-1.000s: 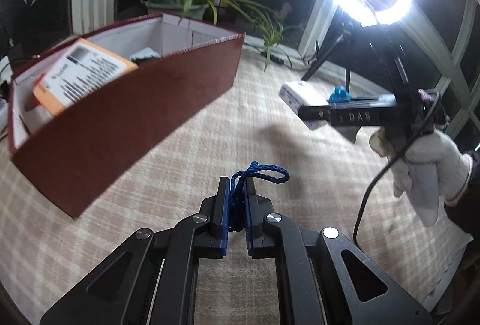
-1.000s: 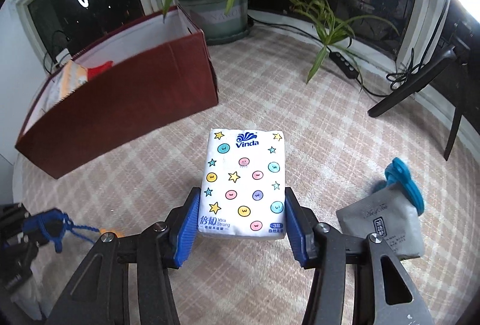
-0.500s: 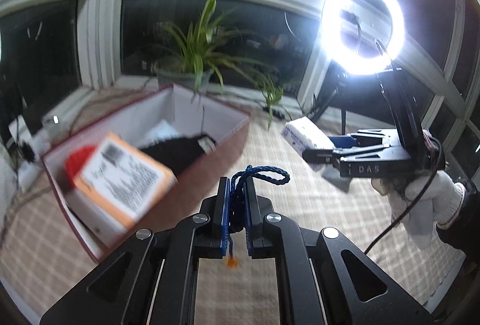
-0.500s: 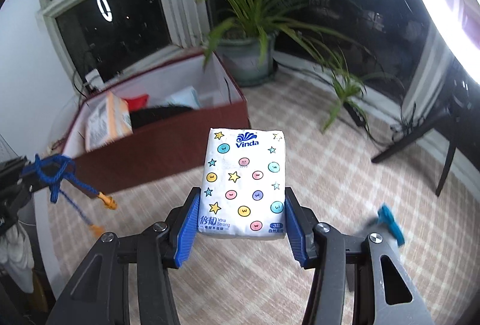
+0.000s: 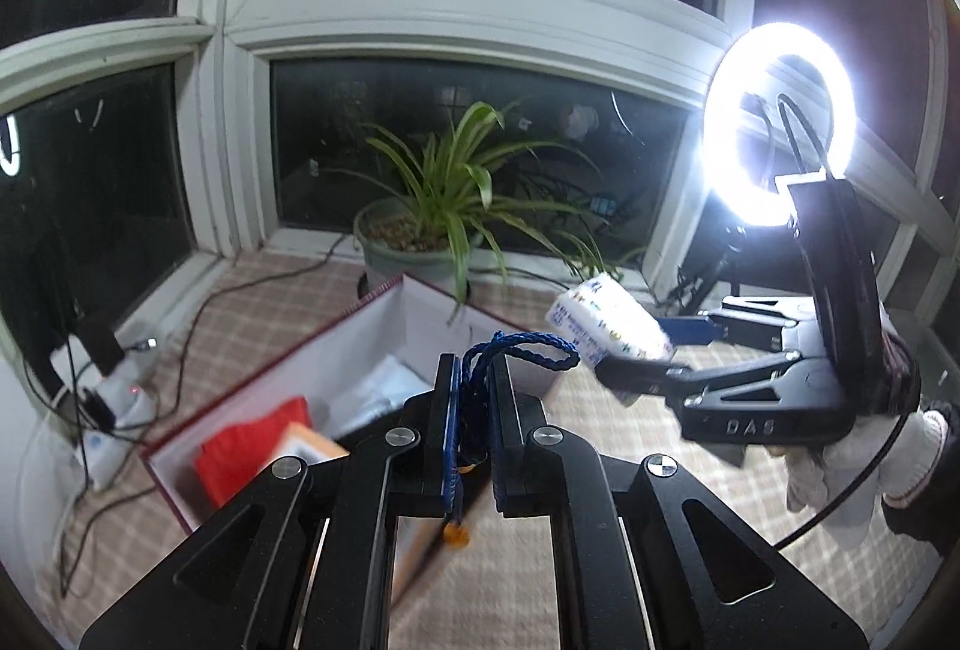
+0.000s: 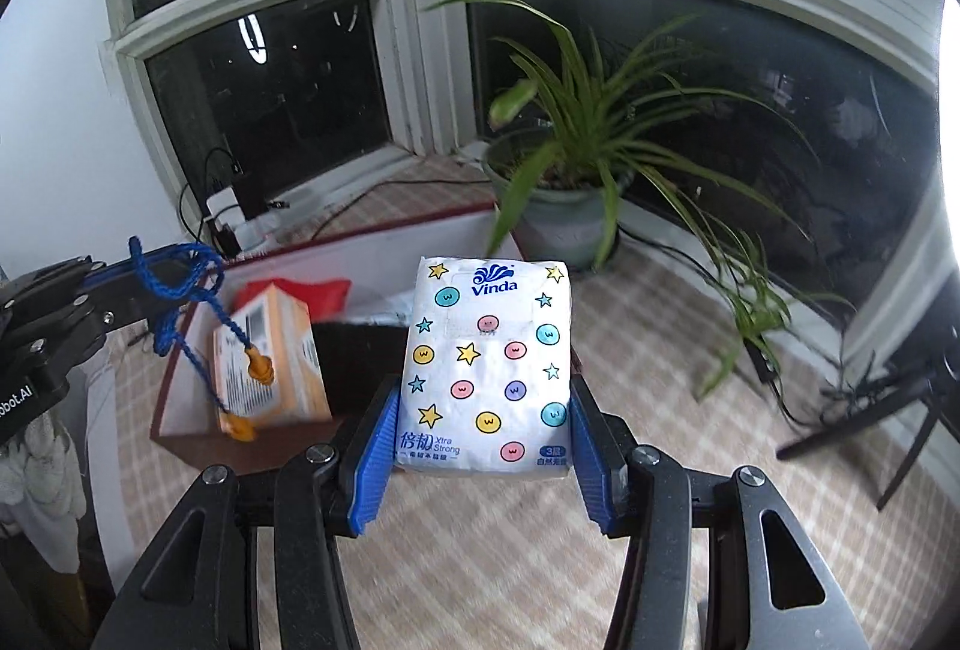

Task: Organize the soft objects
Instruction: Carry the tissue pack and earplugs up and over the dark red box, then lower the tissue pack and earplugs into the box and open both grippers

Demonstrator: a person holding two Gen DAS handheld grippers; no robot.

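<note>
My left gripper (image 5: 473, 380) is shut on a blue braided cord (image 5: 522, 348) with orange ends, held in the air above the near side of the dark red box (image 5: 270, 368). In the right wrist view the cord (image 6: 180, 284) hangs from that gripper at the left, its orange tips dangling over the box (image 6: 198, 440). My right gripper (image 6: 486, 410) is shut on a white Vinda tissue pack (image 6: 489, 368) with coloured dots and stars, raised near the box's right end. The pack also shows in the left wrist view (image 5: 606, 329).
The box holds an orange packet (image 6: 264, 350), a red item (image 6: 300, 287), a black item (image 6: 354, 356) and white items. A potted plant (image 6: 564, 206) stands behind it. A ring light (image 5: 777, 122) on a stand is at the right. Cables and a power strip (image 5: 102, 398) lie at the left.
Both grippers have risen and tilted up with their loads. The box interior now lies below them, and the window fills more of each view.
</note>
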